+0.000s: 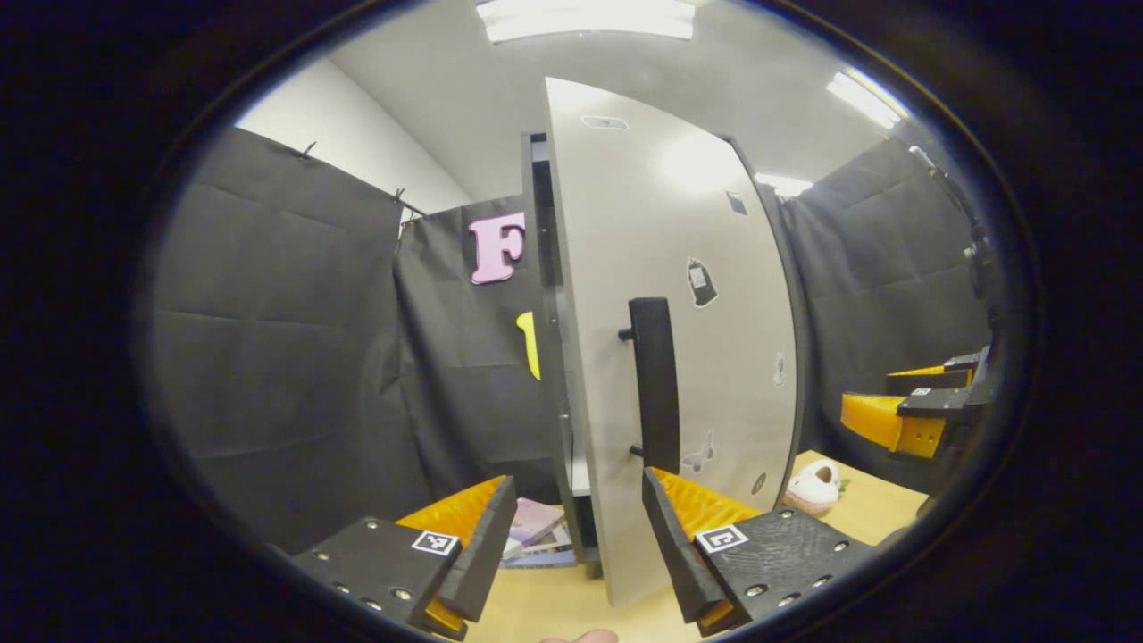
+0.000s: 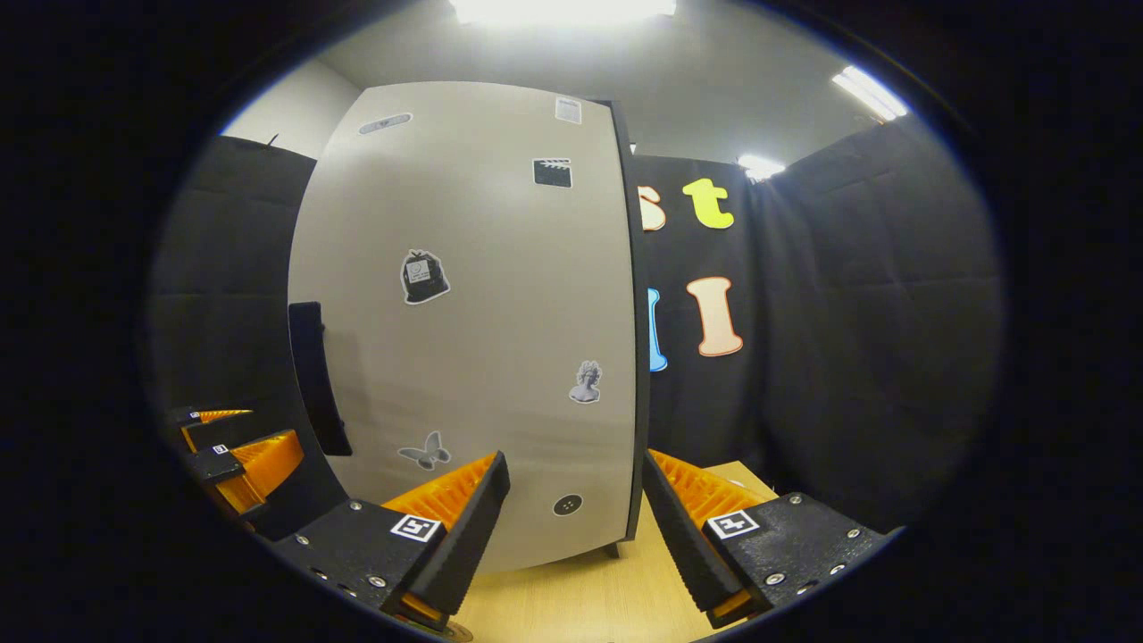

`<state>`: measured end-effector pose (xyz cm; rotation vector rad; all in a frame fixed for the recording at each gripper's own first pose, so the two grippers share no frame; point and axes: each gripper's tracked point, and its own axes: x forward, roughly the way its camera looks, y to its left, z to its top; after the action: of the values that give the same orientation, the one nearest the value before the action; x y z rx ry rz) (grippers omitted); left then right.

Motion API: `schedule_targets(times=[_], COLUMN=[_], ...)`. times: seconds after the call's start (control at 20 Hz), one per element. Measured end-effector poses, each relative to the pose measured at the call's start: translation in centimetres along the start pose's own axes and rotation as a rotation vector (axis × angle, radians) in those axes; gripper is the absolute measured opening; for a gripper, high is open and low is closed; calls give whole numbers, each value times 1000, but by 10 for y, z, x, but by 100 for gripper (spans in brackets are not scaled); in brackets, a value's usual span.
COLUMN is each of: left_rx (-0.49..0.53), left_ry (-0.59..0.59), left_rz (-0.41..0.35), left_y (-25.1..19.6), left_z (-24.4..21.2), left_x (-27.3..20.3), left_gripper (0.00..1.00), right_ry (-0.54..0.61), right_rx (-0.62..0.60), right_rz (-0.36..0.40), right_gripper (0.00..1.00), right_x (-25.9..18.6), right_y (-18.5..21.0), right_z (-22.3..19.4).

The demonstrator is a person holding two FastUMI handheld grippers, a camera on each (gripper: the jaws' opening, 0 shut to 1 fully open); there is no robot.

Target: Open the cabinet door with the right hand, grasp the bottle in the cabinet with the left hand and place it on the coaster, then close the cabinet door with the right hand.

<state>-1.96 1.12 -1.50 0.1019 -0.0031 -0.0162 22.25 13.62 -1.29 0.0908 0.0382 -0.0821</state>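
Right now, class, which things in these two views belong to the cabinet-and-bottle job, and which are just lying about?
Belongs to the job:
pale grey cabinet door, slightly ajar
black bar handle
left claw, open
right claw, open

Just lying about:
pink-and-white plush toy on the table
stacked booklets
light wooden table

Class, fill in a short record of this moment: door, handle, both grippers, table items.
door: cabinet door, pale grey with stickers, slightly ajar at its handle edge
handle: black bar handle, upright, nothing gripping it
left gripper: open, empty, facing the door's edge
right gripper: open, empty, facing the door's front
table: wooden table with a plush toy and books
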Motion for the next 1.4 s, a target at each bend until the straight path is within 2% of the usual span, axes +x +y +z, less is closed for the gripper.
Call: schedule_targets(times=[0.15, 0.2, 0.25, 0.3, 0.35, 0.4, 0.55, 0.6, 0.7, 0.75, 1.1, 1.15, 1.4], left_rx=[-8, -14, -17, -12, -6, -4, -6, -15, -36, -43, -64, -60, -43], left_ry=[12, 14, 15, 17, 18, 16, 20, 21, 27, 29, 19, 15, -18], left_rz=[-2, -7, -13, -14, -14, -15, -11, -11, -7, -5, 16, 14, 12], left_y=[-6, -7, -10, -11, -11, -12, -11, -10, -9, -8, -4, -4, -4], left_z=[-4, -6, -5, -6, -5, -4, -7, -7, -9, -10, -10, -9, -1], left_x=[1, 2, 2, 2, 1, 0, 1, 0, 2, 2, 3, 3, 2], left_gripper=[85, 81, 85, 85, 81, 85, 85, 81, 81, 85, 85, 81, 81], right_ry=[4, 7, 10, 15, 20, 22, 22, 23, 23, 23, 8, 2, -50], right_rx=[-5, 0, 4, 3, 1, 0, -7, -11, -12, -12, -16, -18, -23], right_rz=[-4, -6, -5, -9, -12, -12, -11, -12, -13, -16, -37, -41, -44], right_gripper=[92, 92, 92, 92, 92, 93, 92, 92, 92, 93, 93, 93, 91], right_x=[-1, -1, -1, -1, -2, -2, -3, -4, -5, -5, -3, -2, -1], right_y=[-3, -2, -1, -1, -2, -3, -6, -7, -8, -8, -15, -16, -17], right_z=[-1, -1, -2, -2, -3, -4, -5, -6, -7, -7, -8, -7, 6])
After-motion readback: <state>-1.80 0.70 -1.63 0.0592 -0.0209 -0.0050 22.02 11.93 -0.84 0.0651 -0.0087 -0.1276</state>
